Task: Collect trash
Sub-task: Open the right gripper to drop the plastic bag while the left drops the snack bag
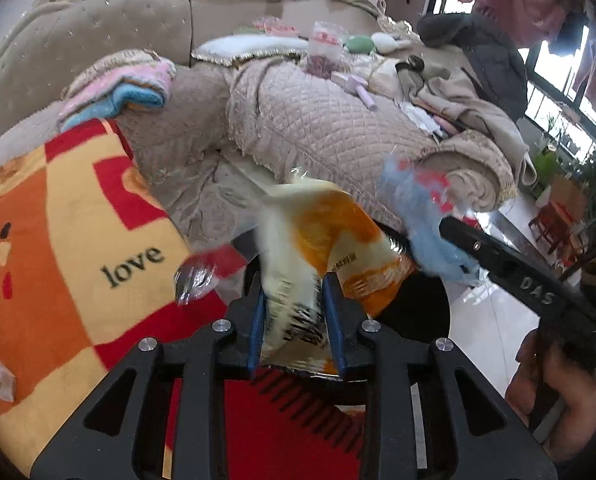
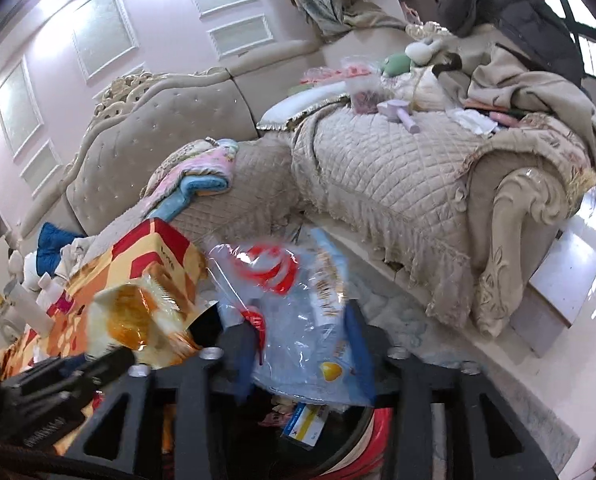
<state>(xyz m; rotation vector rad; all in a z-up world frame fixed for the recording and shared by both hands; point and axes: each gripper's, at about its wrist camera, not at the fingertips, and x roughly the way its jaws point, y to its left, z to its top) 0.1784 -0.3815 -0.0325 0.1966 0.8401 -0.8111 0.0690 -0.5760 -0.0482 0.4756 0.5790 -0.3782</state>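
below, a dark round bin [image 1: 417,300] with a red rim sits on the floor against the sofa [image 1: 317,128], its mouth directly under both sets of fingers; the coming drop turns on that, each wrapper hanging just above the opening. the sofa is quilted beige with a fringed edge and a carved arm. an orange-red fleece blanket [image 1: 78,240] printed "love" is draped to the left, soft and napped.

left gripper [image 1: 294,312]: blue-padded fingers pressed onto a yellow-orange snack bag [image 1: 325,236], crinkled glossy film, long axis running up and away from the fingers, free end flopped toward the right.

right gripper [image 2: 301,344]: fingers partly spread, pads not seen pressing; a clear blue-and-red plastic bag [image 2: 290,292] lies loose between them, thin and limp, blurred, seemingly slipping toward the bin. judging by position, the right one is nearer to release. a small crumpled red-and-silver wrapper [image 1: 202,272] shows blurred by the blanket's edge.
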